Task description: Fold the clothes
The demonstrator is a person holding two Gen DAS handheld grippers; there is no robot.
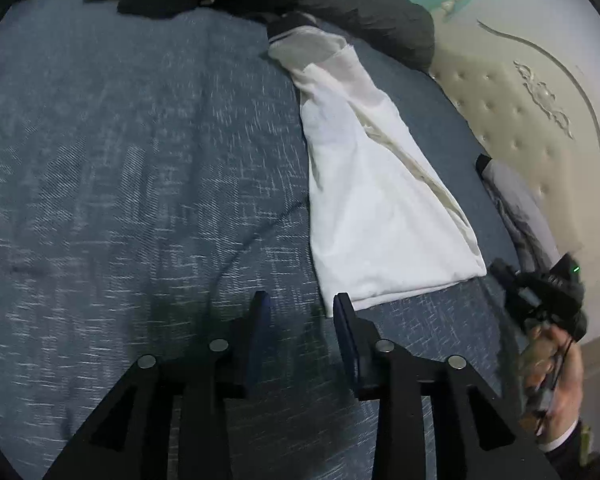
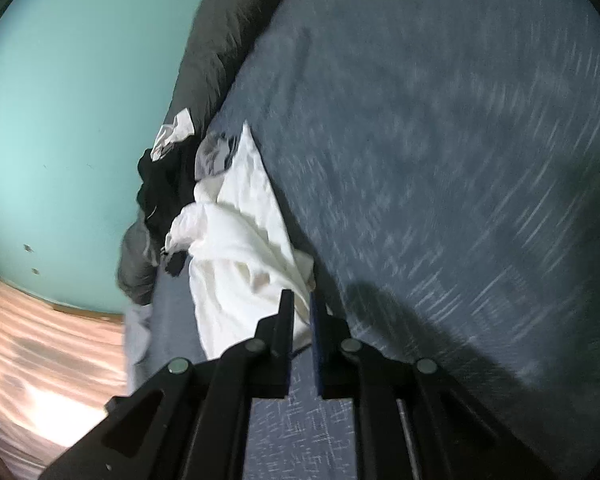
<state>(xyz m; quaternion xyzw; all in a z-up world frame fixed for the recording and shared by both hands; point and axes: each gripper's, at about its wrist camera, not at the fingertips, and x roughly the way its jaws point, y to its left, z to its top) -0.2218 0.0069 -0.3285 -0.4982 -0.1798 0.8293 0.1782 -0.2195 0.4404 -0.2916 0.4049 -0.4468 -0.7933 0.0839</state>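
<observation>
The white shirt (image 1: 376,200) lay folded in a long strip on the blue bed (image 1: 140,160). The left hand-held gripper (image 1: 302,304) hung just above the bed with its fingers apart, holding nothing, right by the shirt's near edge. The right hand-held gripper (image 2: 300,304) had its fingers nearly together, pinching the shirt's (image 2: 240,240) edge.

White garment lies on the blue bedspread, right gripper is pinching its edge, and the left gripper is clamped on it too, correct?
Not quite. In the left wrist view the left gripper is open, holding nothing beside the white garment. The rest stands: right gripper pinches its edge on the blue bedspread.
</observation>
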